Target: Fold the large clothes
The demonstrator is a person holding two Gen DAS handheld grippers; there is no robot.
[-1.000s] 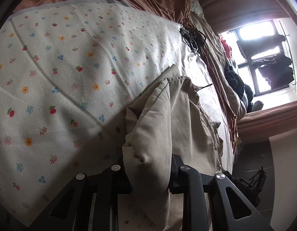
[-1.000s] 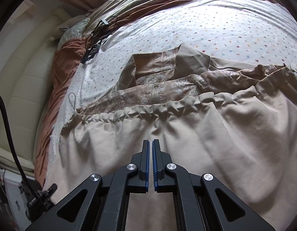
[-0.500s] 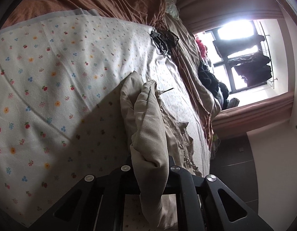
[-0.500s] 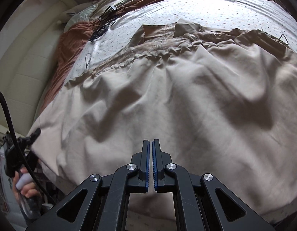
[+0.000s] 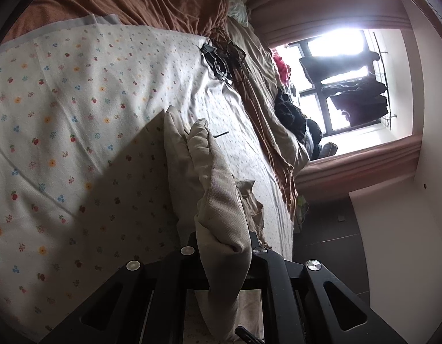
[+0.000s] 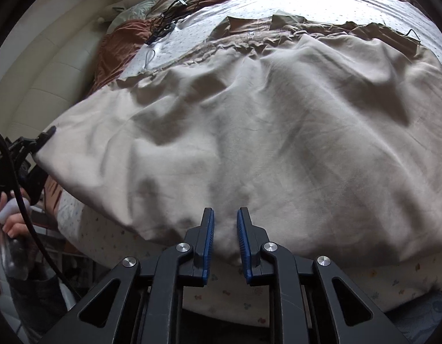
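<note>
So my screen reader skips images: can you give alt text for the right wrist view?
The right claw, slightly open and empty, hovers over the near edge of a large beige fabric garment spread across a floral-print white bedsheet.

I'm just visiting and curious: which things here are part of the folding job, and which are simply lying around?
Part of the job:
beige garment
left gripper, shut on its corner
right gripper, jaws just opening, empty

Lying about:
black cables
brown blanket
floral sheet
clothes at the window
</note>
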